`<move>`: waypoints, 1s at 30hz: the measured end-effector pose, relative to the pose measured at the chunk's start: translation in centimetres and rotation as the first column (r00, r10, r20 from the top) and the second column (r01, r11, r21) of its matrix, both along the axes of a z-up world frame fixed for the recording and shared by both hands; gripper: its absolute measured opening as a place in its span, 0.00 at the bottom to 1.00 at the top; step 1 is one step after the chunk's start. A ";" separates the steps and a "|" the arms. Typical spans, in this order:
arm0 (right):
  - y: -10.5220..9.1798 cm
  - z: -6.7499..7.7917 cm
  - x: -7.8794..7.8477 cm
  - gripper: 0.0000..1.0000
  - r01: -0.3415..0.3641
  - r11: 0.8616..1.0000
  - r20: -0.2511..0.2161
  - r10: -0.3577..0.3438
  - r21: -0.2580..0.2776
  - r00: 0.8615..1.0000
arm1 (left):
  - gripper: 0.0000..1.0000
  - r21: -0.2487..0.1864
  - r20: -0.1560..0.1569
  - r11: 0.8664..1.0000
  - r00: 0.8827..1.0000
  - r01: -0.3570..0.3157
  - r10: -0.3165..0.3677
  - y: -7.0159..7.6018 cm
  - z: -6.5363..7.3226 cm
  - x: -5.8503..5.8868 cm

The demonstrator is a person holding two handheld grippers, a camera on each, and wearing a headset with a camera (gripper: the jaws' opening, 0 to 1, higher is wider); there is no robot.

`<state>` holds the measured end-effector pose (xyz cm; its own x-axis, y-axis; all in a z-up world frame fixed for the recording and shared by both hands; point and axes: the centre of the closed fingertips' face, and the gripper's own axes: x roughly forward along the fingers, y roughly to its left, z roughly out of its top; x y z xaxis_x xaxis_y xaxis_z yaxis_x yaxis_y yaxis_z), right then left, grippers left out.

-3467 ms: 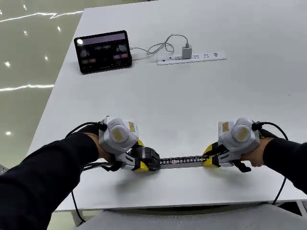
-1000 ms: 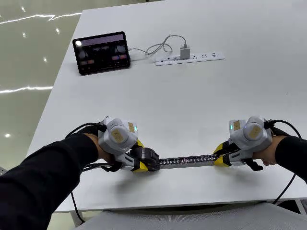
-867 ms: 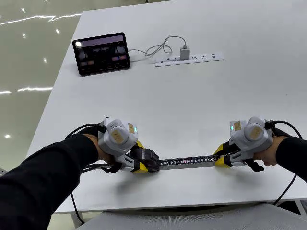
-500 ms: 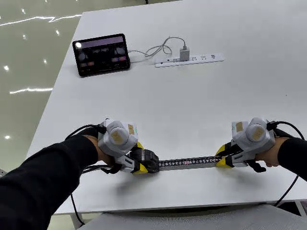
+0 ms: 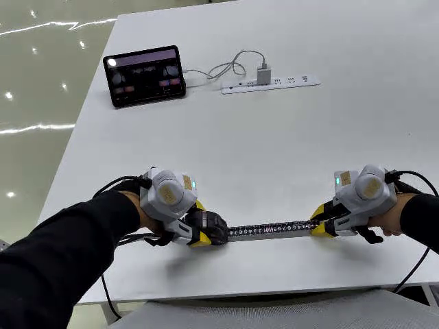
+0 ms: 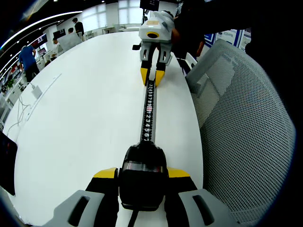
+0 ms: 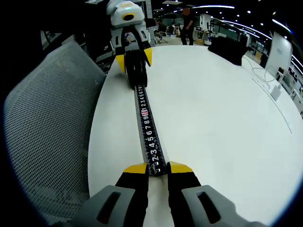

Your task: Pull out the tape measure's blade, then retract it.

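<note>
White table [image 5: 288, 151] is carrying the tape measure [image 5: 211, 227] near its front edge. Left gripper [image 6: 142, 172] is clamping the black case [image 6: 143, 182], jaws tight against its sides. Right gripper [image 7: 157, 168], well apart, is pinching the blade [image 7: 147, 127] at its tip, jaws almost together. Tablet [image 5: 145, 74] and power strip [image 5: 274, 84] are sitting far back.
</note>
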<state>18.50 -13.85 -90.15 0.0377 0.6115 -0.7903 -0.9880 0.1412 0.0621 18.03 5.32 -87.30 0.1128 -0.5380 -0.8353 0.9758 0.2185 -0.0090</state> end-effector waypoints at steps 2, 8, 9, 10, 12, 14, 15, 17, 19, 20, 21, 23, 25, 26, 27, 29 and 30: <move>0.0 0.1 0.0 0.10 -0.001 1.000 0.001 0.001 0.000 1.000 | 0.33 0.000 0.000 1.000 1.000 0.000 0.000 0.0 0.0 0.0; -0.2 0.0 0.1 0.10 0.001 1.000 -0.001 -0.001 -0.002 1.000 | 0.33 0.000 0.000 1.000 1.000 -0.001 0.001 0.0 0.0 0.1; -0.2 0.0 0.1 0.10 0.002 1.000 -0.001 -0.002 -0.002 1.000 | 0.33 0.000 0.000 1.000 1.000 -0.001 0.001 0.0 0.0 0.1; -0.3 0.1 0.1 0.10 0.003 1.000 -0.001 -0.003 -0.002 1.000 | 0.33 0.000 0.000 1.000 1.000 -0.001 0.001 0.0 0.0 0.1; -0.3 0.0 0.1 0.10 0.005 1.000 -0.002 -0.005 -0.002 1.000 | 0.33 0.000 0.000 1.000 1.000 -0.002 0.002 0.0 0.0 0.1; -0.3 0.0 0.1 0.10 0.007 1.000 -0.003 -0.007 -0.003 1.000 | 0.33 0.000 0.000 1.000 1.000 -0.002 0.002 0.0 0.0 0.1; -0.4 0.0 0.2 0.10 0.008 1.000 -0.003 -0.008 -0.003 1.000 | 0.33 0.000 0.001 1.000 1.000 -0.002 0.002 0.0 0.0 0.1; -0.5 -0.1 0.3 0.10 0.008 1.000 -0.003 -0.008 -0.004 1.000 | 0.33 -0.001 0.000 1.000 1.000 -0.002 0.002 0.0 0.0 0.1; -0.7 -0.2 0.4 0.10 0.010 1.000 -0.004 -0.010 -0.005 1.000 | 0.33 0.000 0.000 1.000 1.000 -0.002 0.002 0.0 0.0 0.1; -0.8 -0.2 0.4 0.10 0.010 1.000 -0.003 -0.010 -0.005 1.000 | 0.33 0.000 0.000 1.000 1.000 -0.002 0.002 0.0 0.0 0.1; -0.7 -0.1 0.3 0.10 0.010 1.000 -0.003 -0.010 -0.004 1.000 | 0.33 0.000 0.000 1.000 1.000 -0.002 0.002 0.0 0.0 0.1; -0.8 0.0 0.3 0.10 0.012 1.000 -0.003 -0.012 -0.004 1.000 | 0.33 -0.001 0.000 1.000 1.000 -0.002 0.002 0.0 0.0 0.1; -0.8 0.1 0.2 0.10 0.013 1.000 -0.003 -0.013 -0.005 1.000 | 0.33 -0.001 0.000 1.000 1.000 -0.002 0.002 0.0 0.0 0.1; -0.9 0.1 0.2 0.10 0.014 1.000 -0.003 -0.014 -0.005 1.000 | 0.33 -0.002 -0.001 1.000 1.000 -0.002 0.002 0.0 0.0 0.1; -0.9 0.2 0.1 0.10 0.014 1.000 -0.003 -0.014 -0.005 1.000 | 0.33 -0.003 -0.001 1.000 1.000 -0.003 0.003 0.0 0.0 0.1; -0.9 0.3 0.1 0.10 0.015 1.000 -0.004 -0.015 -0.005 1.000 | 0.33 -0.003 -0.001 1.000 1.000 -0.003 0.003 0.0 0.0 0.1; -1.0 0.3 0.0 0.10 0.014 1.000 -0.003 -0.014 -0.005 1.000 | 0.33 -0.003 0.000 1.000 1.000 -0.004 0.004 0.0 0.0 0.1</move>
